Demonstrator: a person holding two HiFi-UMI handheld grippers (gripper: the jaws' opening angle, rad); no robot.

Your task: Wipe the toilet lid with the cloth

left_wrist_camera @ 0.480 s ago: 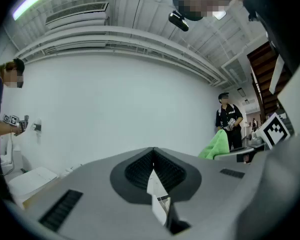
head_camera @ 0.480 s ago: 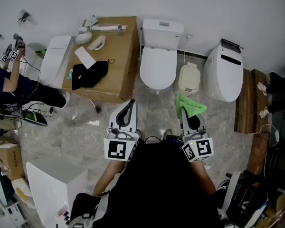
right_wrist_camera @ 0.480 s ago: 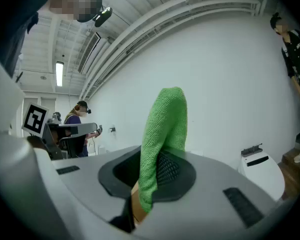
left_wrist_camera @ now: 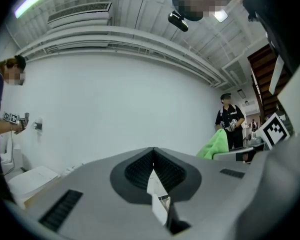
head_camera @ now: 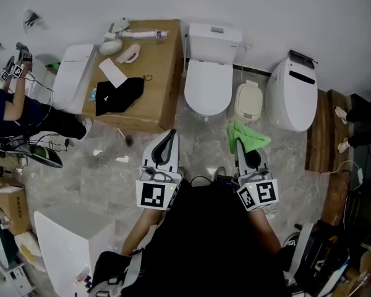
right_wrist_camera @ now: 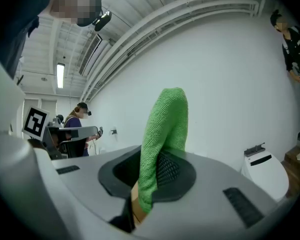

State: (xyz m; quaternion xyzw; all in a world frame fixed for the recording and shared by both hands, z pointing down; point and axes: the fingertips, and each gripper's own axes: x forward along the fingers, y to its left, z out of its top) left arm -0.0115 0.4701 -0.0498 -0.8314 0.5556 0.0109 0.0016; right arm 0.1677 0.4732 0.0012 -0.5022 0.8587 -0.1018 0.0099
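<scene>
- Right gripper point(head_camera: 248, 151): jaws clamped on the green cloth point(head_camera: 248, 137). In the right gripper view the cloth point(right_wrist_camera: 165, 129) stands up out of the jaws and covers the pad faces.
- Left gripper point(head_camera: 167, 141): jaws closed together with nothing between them, as the left gripper view point(left_wrist_camera: 153, 170) shows.
- Both grippers are held near the person's body, well apart from the toilet lid point(head_camera: 208, 86).
- The lid lies down on the bowl, on the far side, between the box point(head_camera: 156, 73) on the left and a small bin point(head_camera: 247, 102) on the right.
- The person's dark clothing point(head_camera: 204, 240) hides both hands.
- A second toilet point(right_wrist_camera: 264, 170) at the right is partly cut off by the gripper body.
</scene>
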